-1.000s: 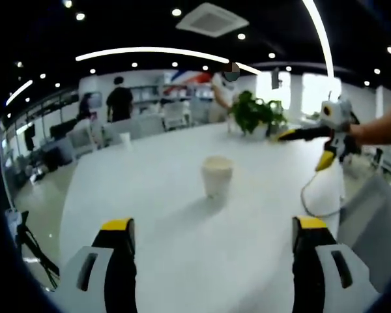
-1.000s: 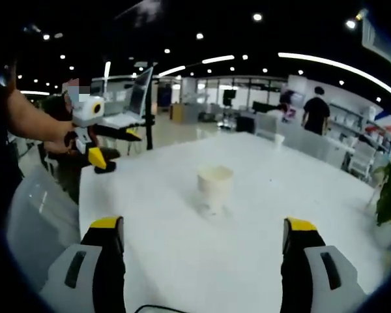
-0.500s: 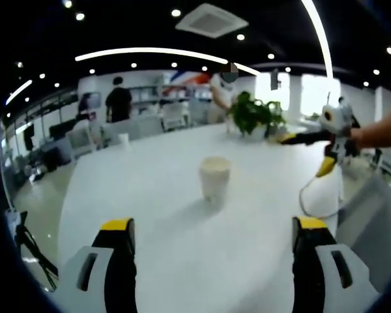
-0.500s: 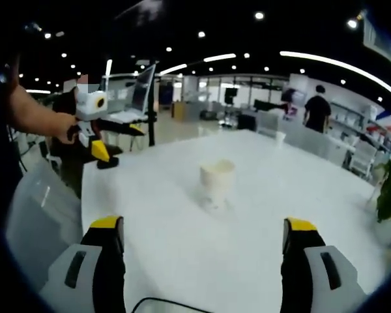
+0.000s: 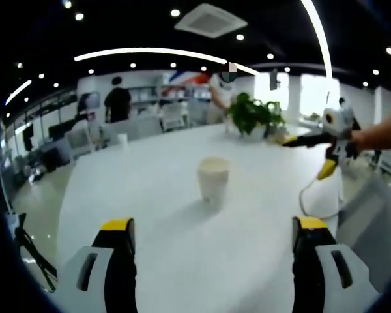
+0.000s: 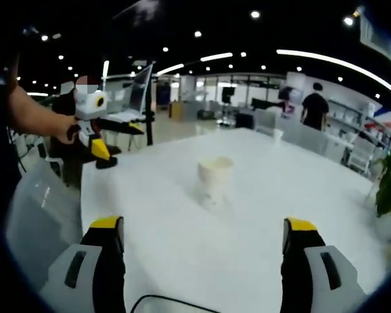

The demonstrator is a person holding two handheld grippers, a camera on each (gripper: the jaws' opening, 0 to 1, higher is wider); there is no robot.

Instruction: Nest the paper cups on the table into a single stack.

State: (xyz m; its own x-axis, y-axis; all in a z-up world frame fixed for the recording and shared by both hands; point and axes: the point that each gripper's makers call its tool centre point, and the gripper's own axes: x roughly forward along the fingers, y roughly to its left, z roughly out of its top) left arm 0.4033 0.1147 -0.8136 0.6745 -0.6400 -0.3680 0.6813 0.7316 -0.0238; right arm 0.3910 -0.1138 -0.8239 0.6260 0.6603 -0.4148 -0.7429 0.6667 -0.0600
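In the left gripper view, I see the left hand-held gripper (image 5: 212, 261) with both jaws spread wide apart, nothing between them, held above the near part of the white desk (image 5: 150, 215). A paper cup (image 5: 212, 178) stands upright near the middle of the desk, ahead of the jaws and well apart from them. I cannot tell whether it is one cup or several already nested. A second, small cup (image 5: 122, 139) stands at the far left edge of the desk. A potted plant (image 5: 251, 114) stands at the far side.

The right hand-held gripper (image 5: 313, 150) enters this view from the right, held in a person's hand above the desk edge; its yellow-tipped jaws stand apart.

In the right gripper view, the right hand-held gripper (image 6: 205, 261) shows both jaws wide apart and unloaded. The paper cup (image 6: 215, 177) stands upright on the desk (image 6: 300, 195), ahead and between the jaw lines. The left hand-held gripper (image 6: 114, 140) appears at the left, over the desk corner. The small cup (image 6: 277, 135) stands at the far edge.
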